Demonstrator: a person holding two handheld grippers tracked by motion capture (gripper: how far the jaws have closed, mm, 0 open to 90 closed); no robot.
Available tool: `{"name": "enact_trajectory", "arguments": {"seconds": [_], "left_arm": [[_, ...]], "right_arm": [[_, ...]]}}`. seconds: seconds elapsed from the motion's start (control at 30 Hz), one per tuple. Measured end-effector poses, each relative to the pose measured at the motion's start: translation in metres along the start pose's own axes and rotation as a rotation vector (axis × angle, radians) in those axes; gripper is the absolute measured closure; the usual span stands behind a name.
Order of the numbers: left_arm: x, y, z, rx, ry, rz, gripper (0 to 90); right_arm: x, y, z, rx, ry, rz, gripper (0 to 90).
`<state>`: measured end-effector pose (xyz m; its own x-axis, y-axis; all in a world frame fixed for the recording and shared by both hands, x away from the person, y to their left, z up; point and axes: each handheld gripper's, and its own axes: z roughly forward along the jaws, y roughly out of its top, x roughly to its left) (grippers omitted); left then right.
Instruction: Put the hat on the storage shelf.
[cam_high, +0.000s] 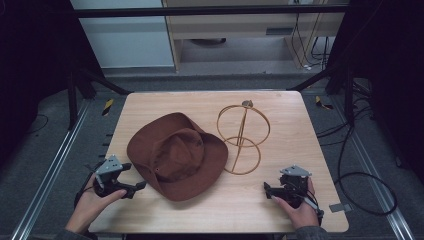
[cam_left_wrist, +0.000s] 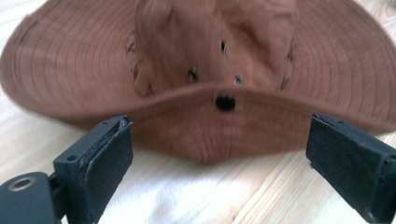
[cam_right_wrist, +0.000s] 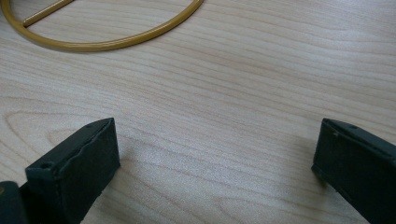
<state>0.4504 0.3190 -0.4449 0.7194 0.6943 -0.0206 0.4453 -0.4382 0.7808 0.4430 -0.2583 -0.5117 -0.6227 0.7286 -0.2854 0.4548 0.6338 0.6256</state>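
In the left gripper view the brown hat (cam_left_wrist: 205, 70) is soft with blur, its crown cut off by the top edge and its brim running out at the right edge; the small dark marks on it (eyelets, perhaps) are too smeared to tell. In the right gripper view the gold wire stand (cam_right_wrist: 107, 44) shows just an arc of its base ring, the rest lost past the top edge. From the high view, the hat hides the surface (cam_high: 280, 200) under it, and the person's forearms are cut off at the bottom edge
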Motion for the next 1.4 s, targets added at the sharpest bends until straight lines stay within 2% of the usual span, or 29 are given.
{"name": "enact_trajectory", "arguments": {"seconds": [0.1, 0.13, 0.17, 0.33, 0.53, 0.7, 0.8, 0.97, 1.17, 1.4], "left_arm": [[0.0, 0.016, 0.0, 0.021, 0.01, 0.023, 6.9], [0.0, 0.016, 0.0, 0.021, 0.01, 0.023, 6.9], [0.001, 0.027, 0.0, 0.032, 0.009, 0.032, 7.0], [0.004, 0.053, 0.004, 0.08, 0.024, 0.064, 7.1], [0.007, 0.075, 0.011, 0.126, 0.042, 0.096, 7.2], [0.006, 0.098, 0.024, 0.168, 0.023, 0.112, 7.2], [0.007, 0.107, 0.03, 0.167, 0.021, 0.102, 7.2], [0.008, 0.118, 0.04, 0.184, 0.026, 0.109, 7.2], [0.009, 0.125, 0.048, 0.204, 0.029, 0.11, 7.2], [0.011, 0.135, 0.05, 0.191, 0.042, 0.112, 7.4]], "right_arm": [[0.0, 0.0, 0.0, 0.0, -0.001, 0.0, 0.5], [0.0, 0.0, 0.0, 0.0, -0.001, 0.0, 0.5], [0.0, 0.0, 0.0, 0.0, 0.0, -0.001, 0.5], [0.0, 0.0, 0.0, 0.0, 0.0, -0.001, 0.5], [0.0, 0.0, 0.0, 0.0, 0.0, -0.001, 0.5], [0.0, 0.0, 0.0, 0.0, 0.0, -0.001, 0.5], [0.0, 0.0, 0.0, 0.0, -0.001, -0.001, 0.5], [0.0, 0.0, 0.0, 0.0, 0.0, -0.001, 0.5], [0.0, 0.0, 0.0, 0.0, -0.001, 0.0, 0.5], [0.0, 0.0, 0.0, 0.0, -0.001, -0.001, 0.5]]}}
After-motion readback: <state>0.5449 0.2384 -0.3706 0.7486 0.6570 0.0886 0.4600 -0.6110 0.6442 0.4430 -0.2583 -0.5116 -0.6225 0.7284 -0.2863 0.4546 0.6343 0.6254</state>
